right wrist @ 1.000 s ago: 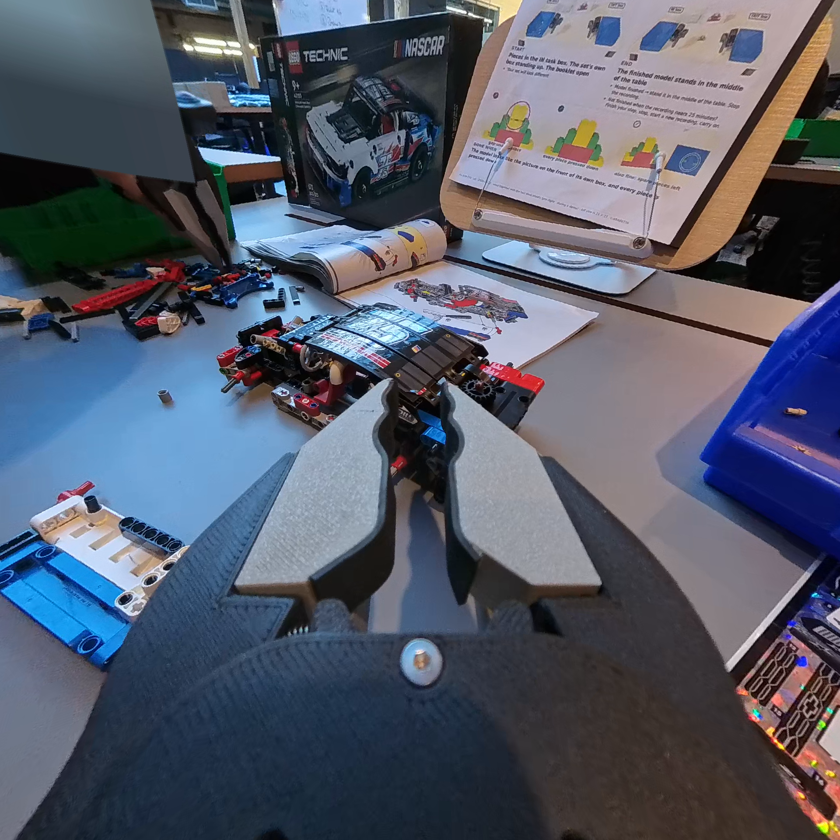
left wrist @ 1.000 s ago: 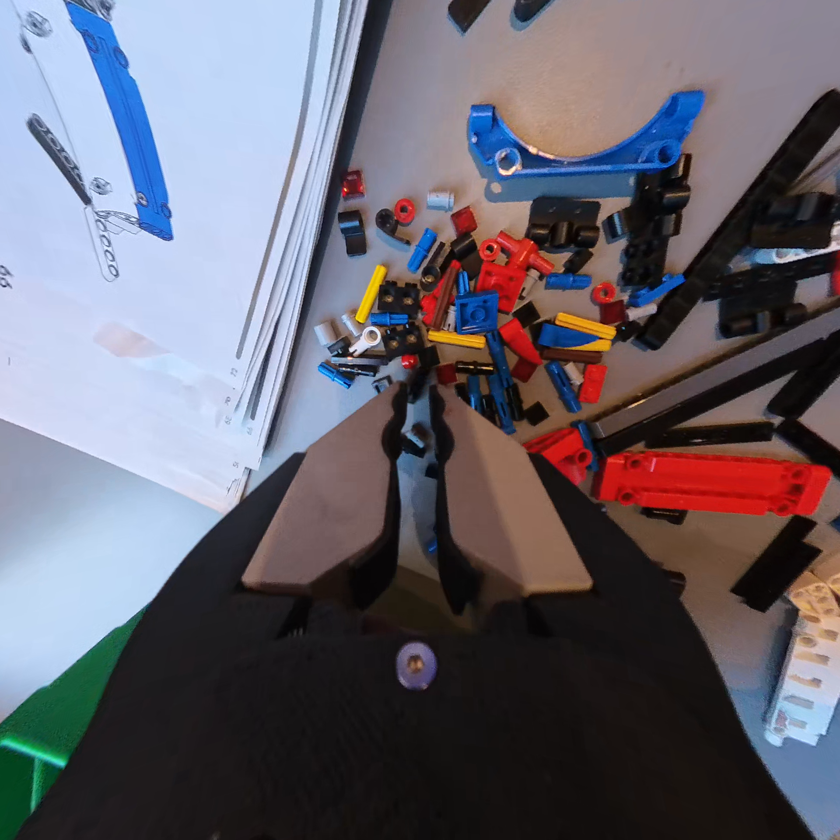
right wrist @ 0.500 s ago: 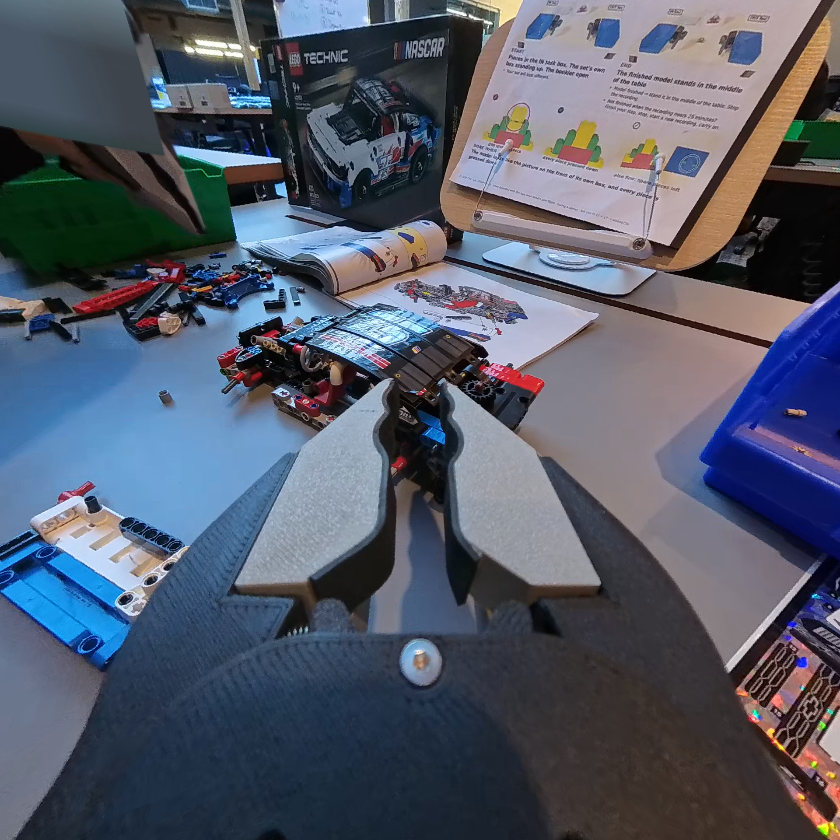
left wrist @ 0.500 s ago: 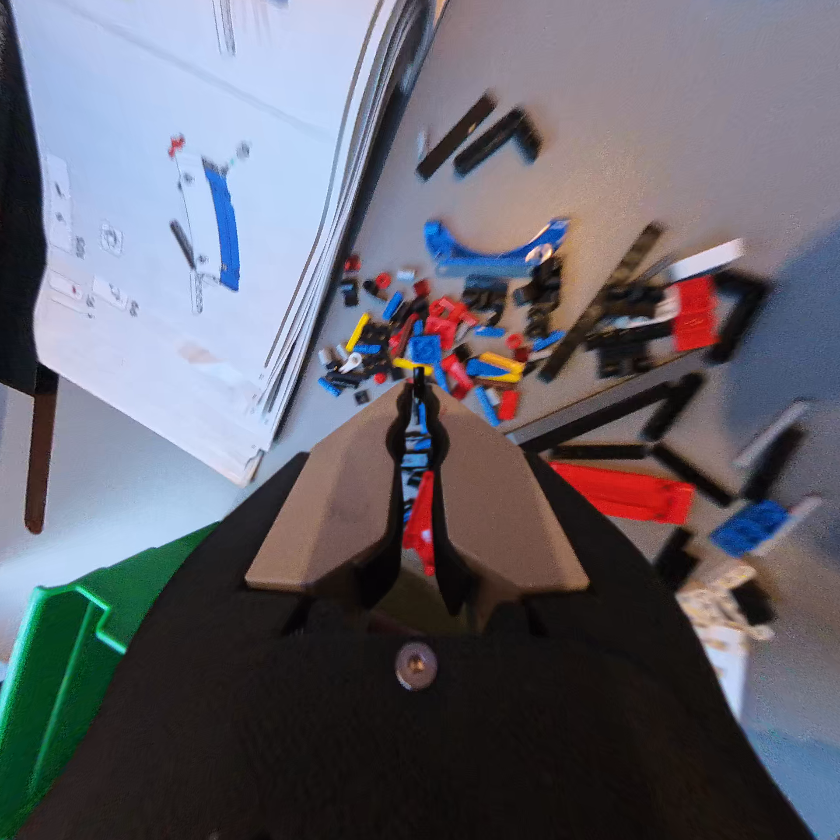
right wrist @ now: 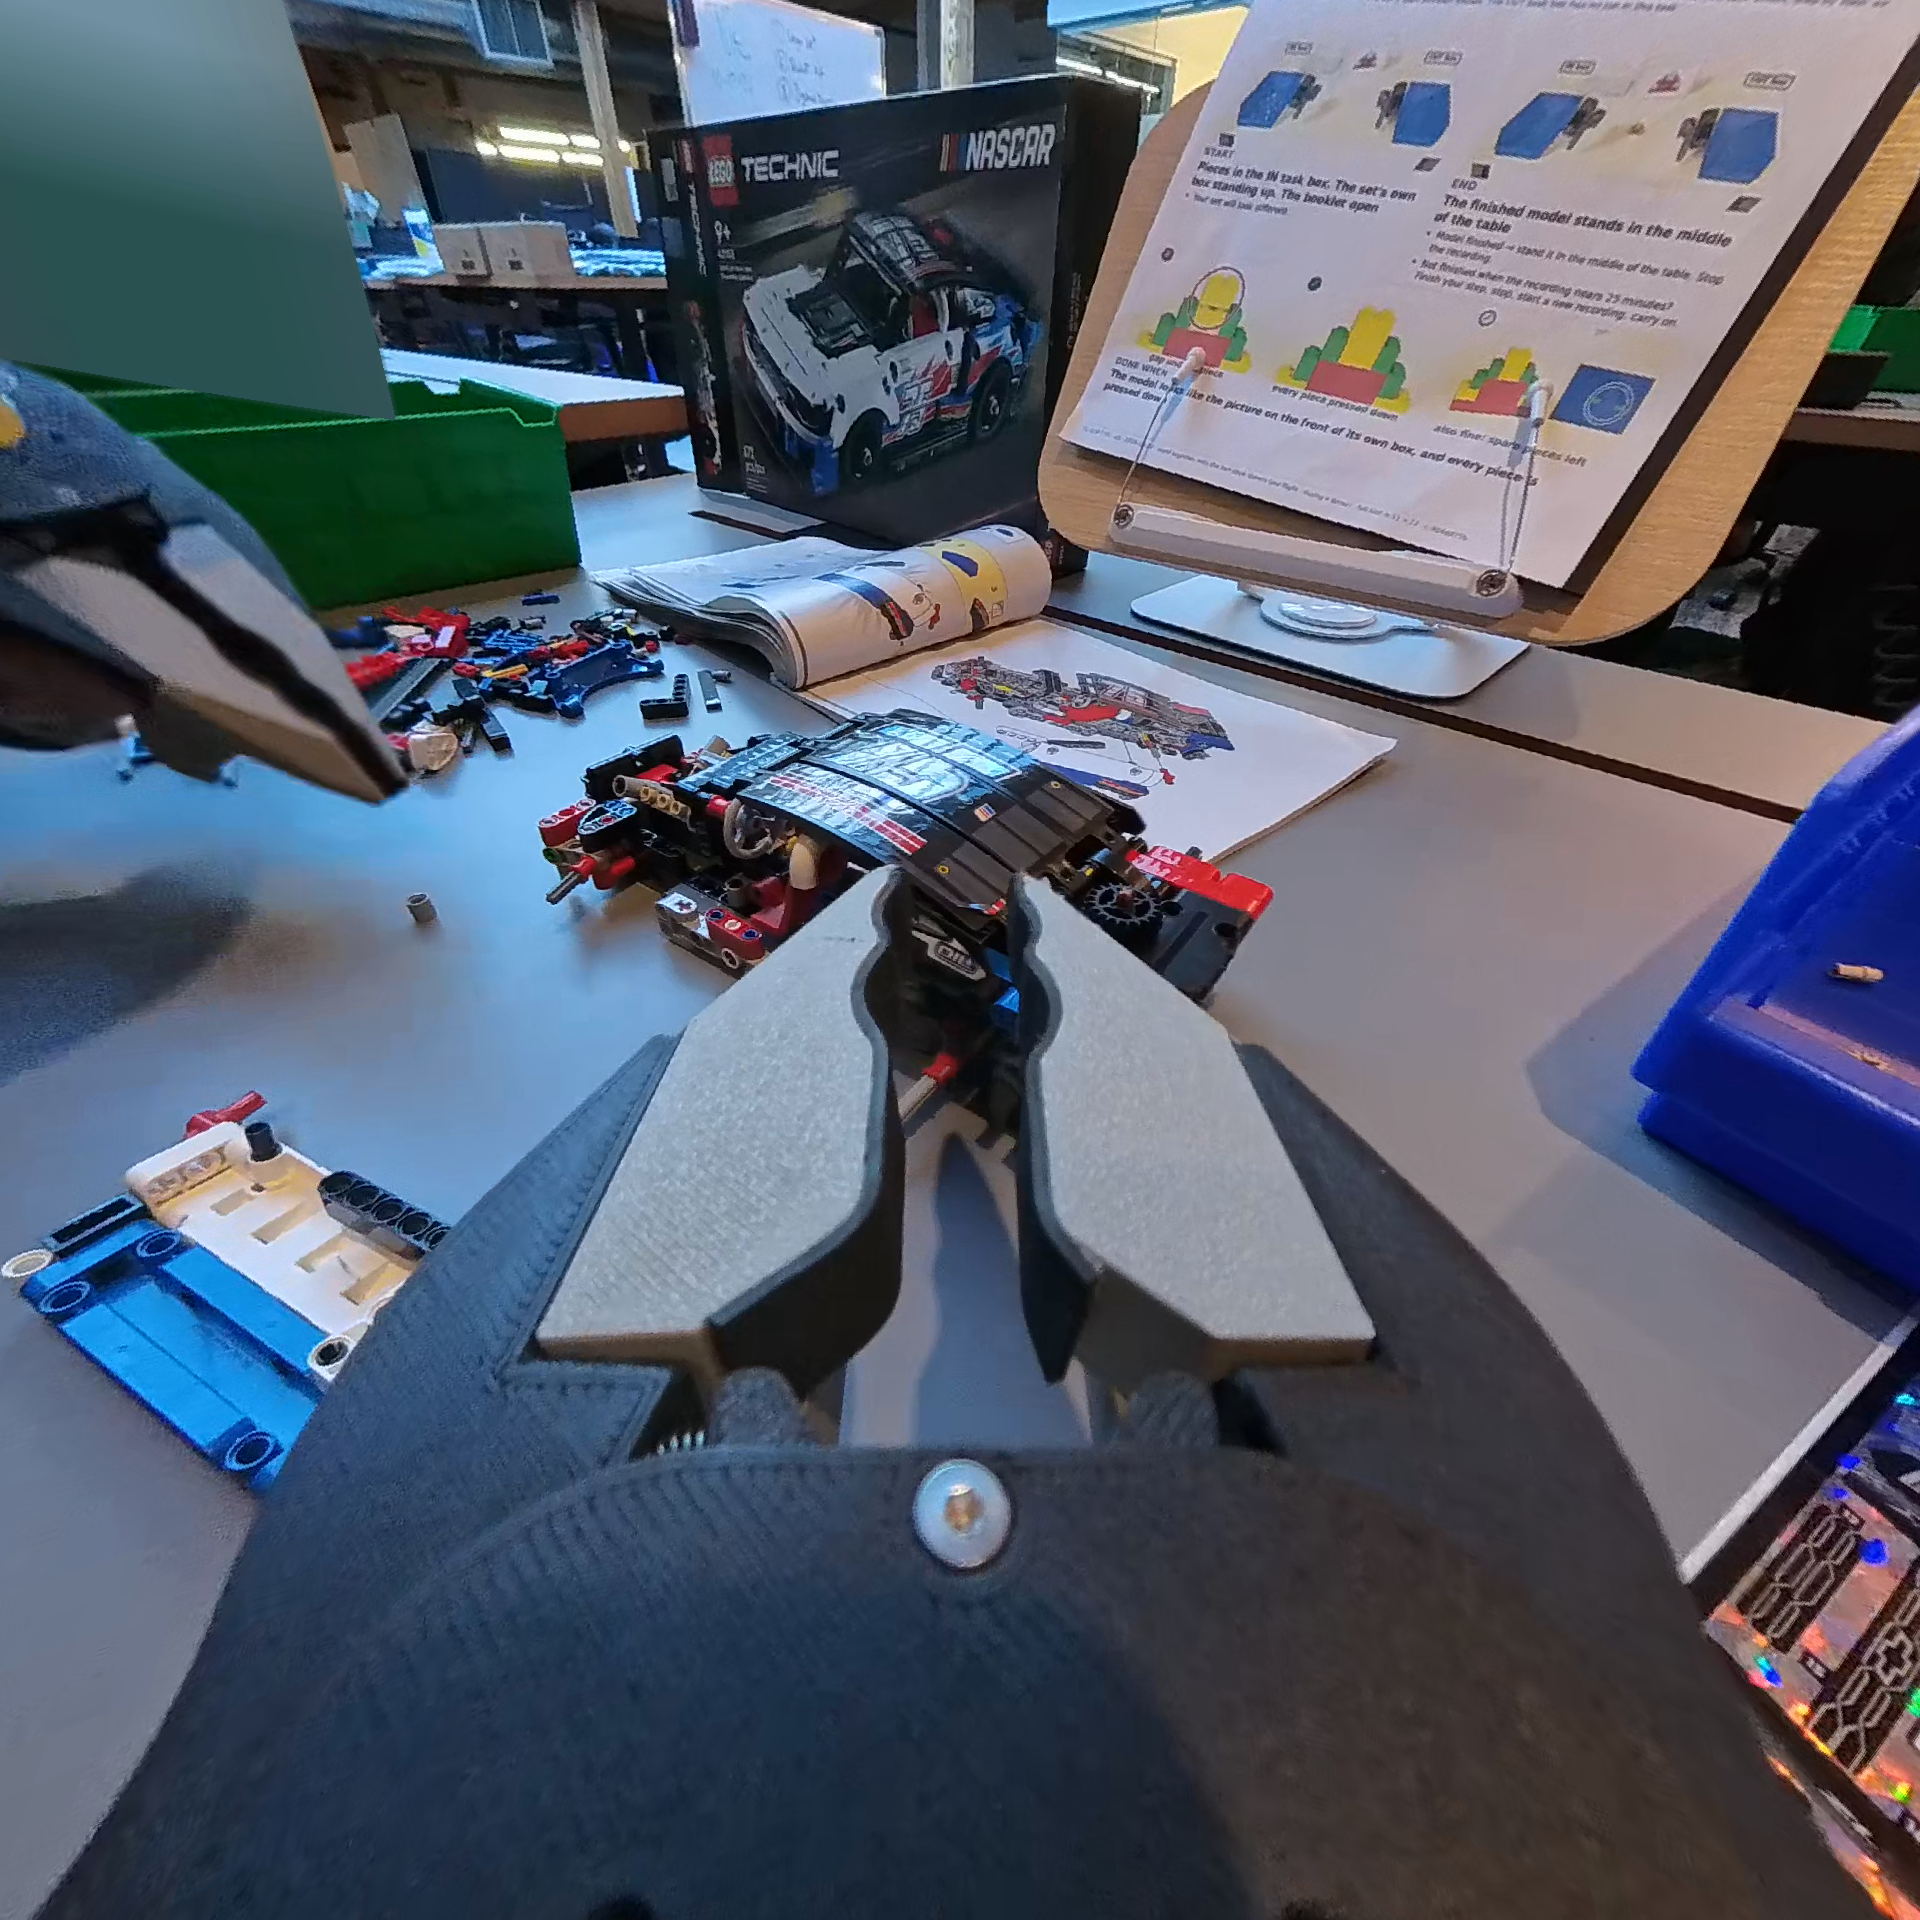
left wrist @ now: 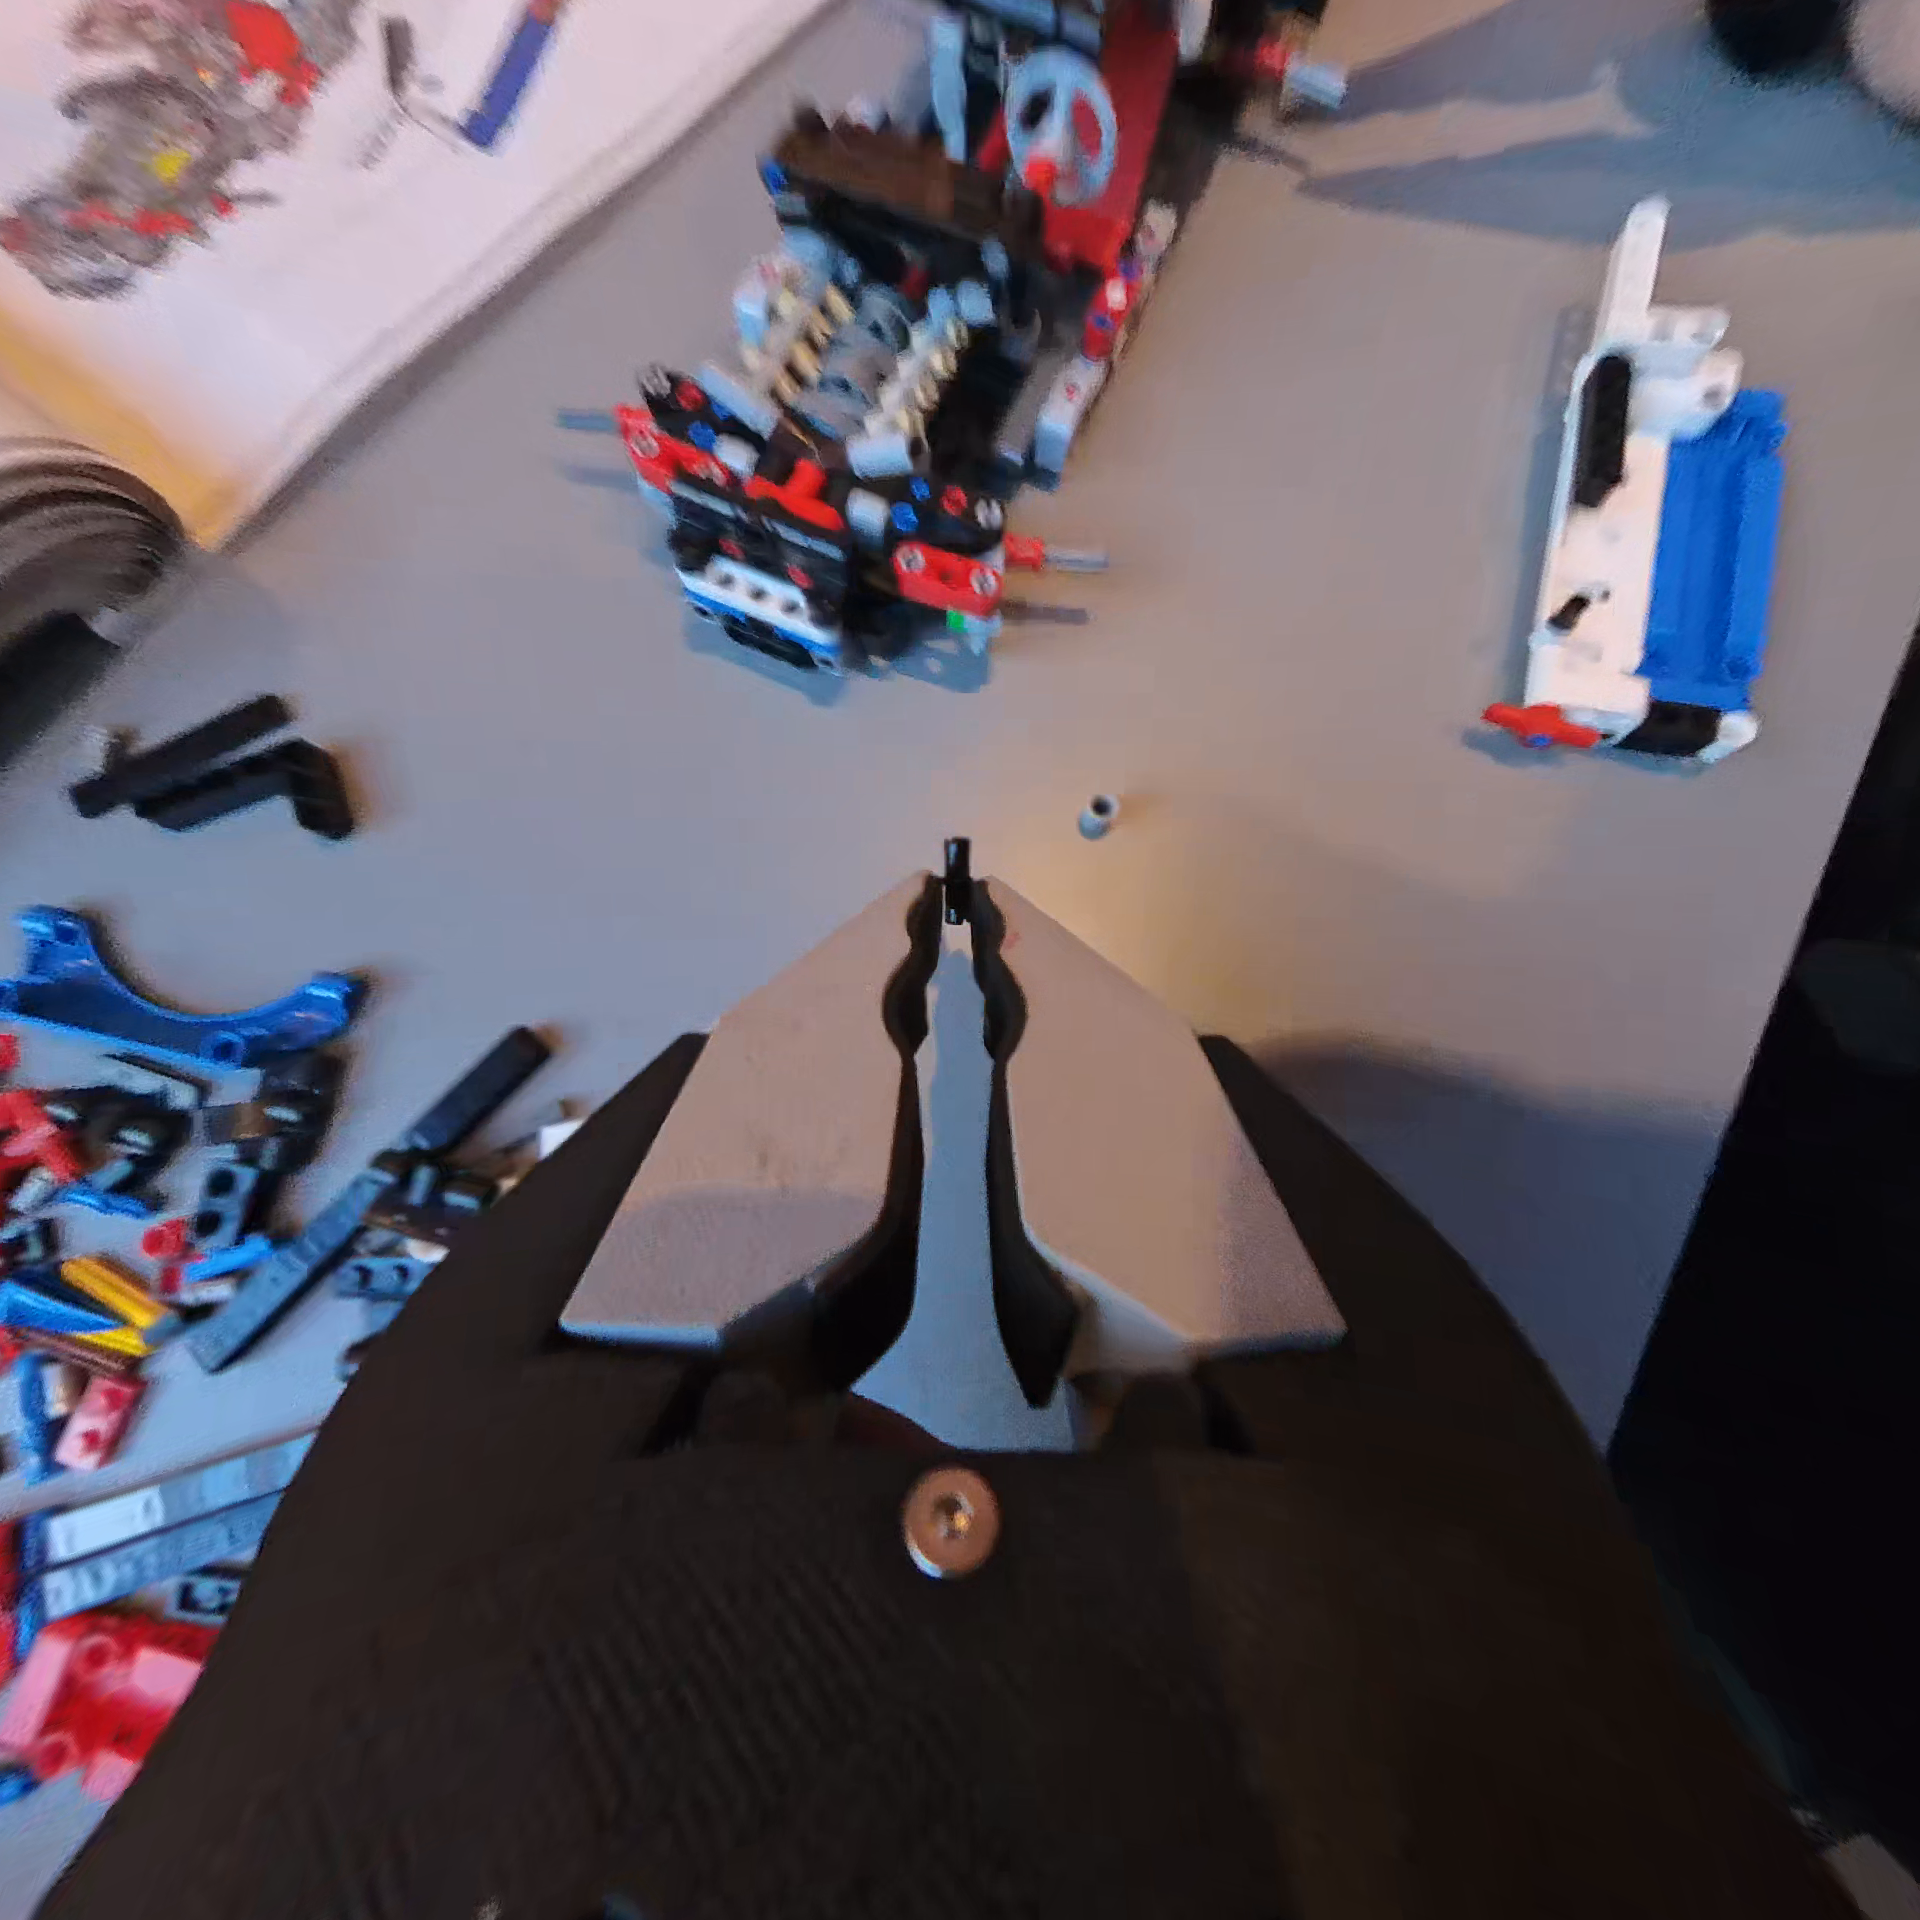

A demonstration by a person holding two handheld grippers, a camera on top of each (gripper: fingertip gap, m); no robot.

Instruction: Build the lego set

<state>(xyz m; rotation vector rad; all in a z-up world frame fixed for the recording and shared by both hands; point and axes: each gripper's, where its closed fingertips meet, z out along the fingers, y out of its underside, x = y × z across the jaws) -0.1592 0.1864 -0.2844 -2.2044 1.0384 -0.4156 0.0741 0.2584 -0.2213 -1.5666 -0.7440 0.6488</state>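
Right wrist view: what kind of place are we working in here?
Probably a workshop or lab hall set up for recordings: a grey table with a green bin, an instruction sheet on a stand, and more worktables under strip lights behind.

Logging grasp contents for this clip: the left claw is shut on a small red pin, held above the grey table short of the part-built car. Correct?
Not quite: the small pin pinched in the left claw is black, not red, as the left wrist view shows. The rest holds: it hangs above the grey table, short of the part-built car.
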